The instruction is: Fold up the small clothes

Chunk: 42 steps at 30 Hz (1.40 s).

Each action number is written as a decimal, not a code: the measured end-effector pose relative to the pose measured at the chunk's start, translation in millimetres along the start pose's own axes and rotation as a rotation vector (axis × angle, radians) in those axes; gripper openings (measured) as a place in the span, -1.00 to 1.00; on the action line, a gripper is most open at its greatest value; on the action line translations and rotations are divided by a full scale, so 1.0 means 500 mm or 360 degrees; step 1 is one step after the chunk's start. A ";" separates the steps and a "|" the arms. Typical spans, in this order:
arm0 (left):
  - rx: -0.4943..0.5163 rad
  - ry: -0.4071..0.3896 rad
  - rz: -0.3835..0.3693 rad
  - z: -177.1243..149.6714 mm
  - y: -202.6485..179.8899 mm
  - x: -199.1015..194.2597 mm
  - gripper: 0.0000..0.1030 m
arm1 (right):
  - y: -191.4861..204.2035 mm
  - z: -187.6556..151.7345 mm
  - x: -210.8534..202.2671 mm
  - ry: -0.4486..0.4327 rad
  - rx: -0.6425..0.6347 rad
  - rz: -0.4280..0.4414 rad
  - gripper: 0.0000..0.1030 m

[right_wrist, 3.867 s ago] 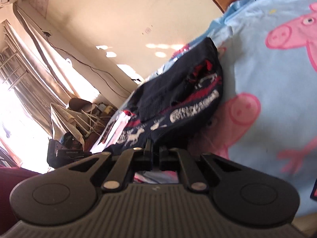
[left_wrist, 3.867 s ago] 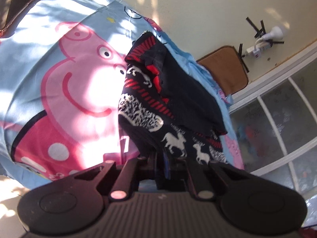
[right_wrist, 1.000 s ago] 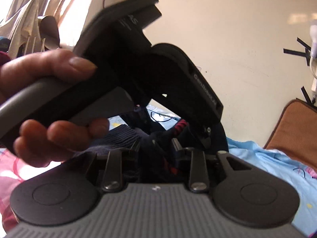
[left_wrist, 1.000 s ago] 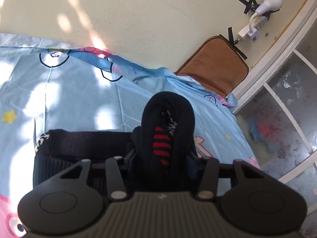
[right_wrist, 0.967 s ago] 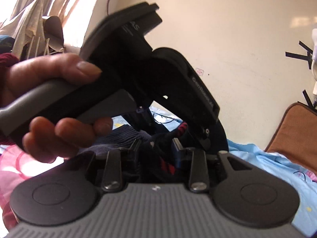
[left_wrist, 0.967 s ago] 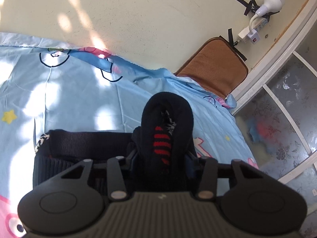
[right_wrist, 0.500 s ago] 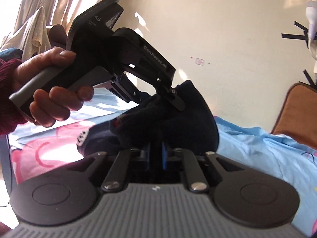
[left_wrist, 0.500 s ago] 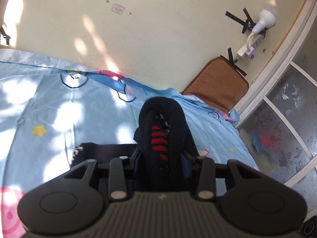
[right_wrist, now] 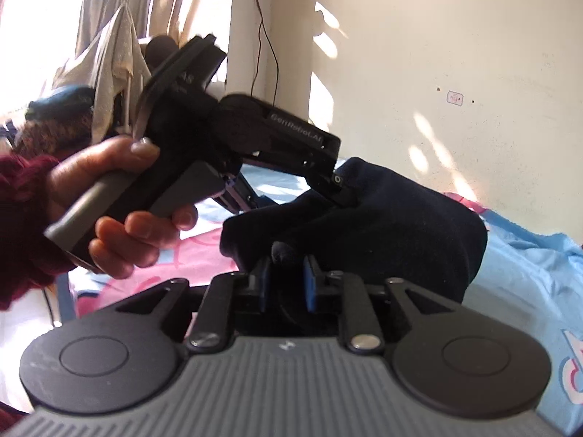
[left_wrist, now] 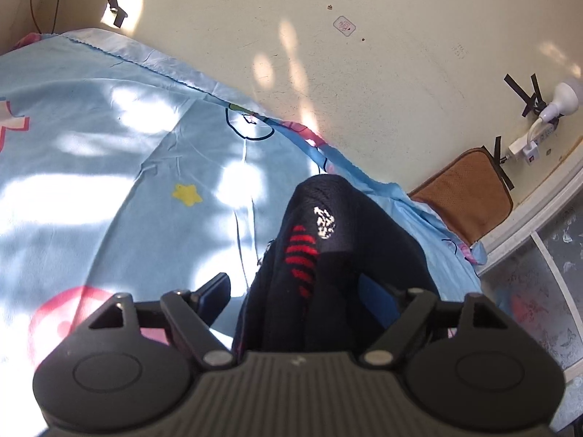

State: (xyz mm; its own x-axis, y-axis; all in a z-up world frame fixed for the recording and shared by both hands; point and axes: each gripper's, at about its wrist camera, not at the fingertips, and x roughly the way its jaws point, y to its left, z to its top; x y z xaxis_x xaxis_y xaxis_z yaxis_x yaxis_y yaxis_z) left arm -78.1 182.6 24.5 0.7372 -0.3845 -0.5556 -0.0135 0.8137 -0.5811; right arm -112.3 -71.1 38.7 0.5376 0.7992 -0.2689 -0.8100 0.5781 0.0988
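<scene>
A small dark navy knit sweater (left_wrist: 328,255) with red stripes and white pattern lies bunched on the blue cartoon bedsheet (left_wrist: 109,167). In the left wrist view my left gripper (left_wrist: 295,291) is open, its blue pads spread wide on either side of the sweater's fold. In the right wrist view the sweater (right_wrist: 400,218) is a dark mound. My right gripper (right_wrist: 286,284) has its blue pads slightly apart with a bit of dark cloth between them. The left gripper body (right_wrist: 255,134) and the hand holding it show above the sweater.
A cream wall (left_wrist: 364,73) runs behind the bed. A brown cushion (left_wrist: 470,189) leans at the bed's far right corner, near a white plug and lamp (left_wrist: 539,123). Curtains and hanging cloth (right_wrist: 109,54) are at the left in the right wrist view.
My left gripper has opened from its hold on the sweater's fold. My right gripper's pads have parted slightly. Both grippers have drawn back a little from the sweater.
</scene>
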 end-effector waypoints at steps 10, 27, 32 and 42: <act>0.0311 -0.0073 0.0157 -0.016 -0.091 -0.024 1.00 | -0.146 0.002 -0.010 -0.0038 0.0705 -0.0170 -0.33; 0.0338 -0.0110 0.0330 -0.106 -0.080 0.021 1.00 | -0.135 -0.028 0.022 -0.0030 0.0759 -0.0180 -0.34; 0.0344 -0.0126 0.0353 -0.115 -0.085 0.019 1.00 | -0.126 -0.036 0.019 -0.0060 0.0727 -0.0206 -0.34; 0.0356 -0.0148 0.0370 -0.126 -0.087 0.014 1.00 | -0.118 -0.040 0.019 -0.0078 0.0697 -0.0243 -0.34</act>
State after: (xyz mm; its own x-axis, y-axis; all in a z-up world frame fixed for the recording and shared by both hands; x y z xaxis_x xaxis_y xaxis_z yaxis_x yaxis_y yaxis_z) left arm -115.1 117.0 8.6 0.7904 -0.1443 -0.5954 -0.0477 0.9544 -0.2946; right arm -64.1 -100.8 10.9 0.6621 0.7003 -0.2670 -0.5512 0.6964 0.4596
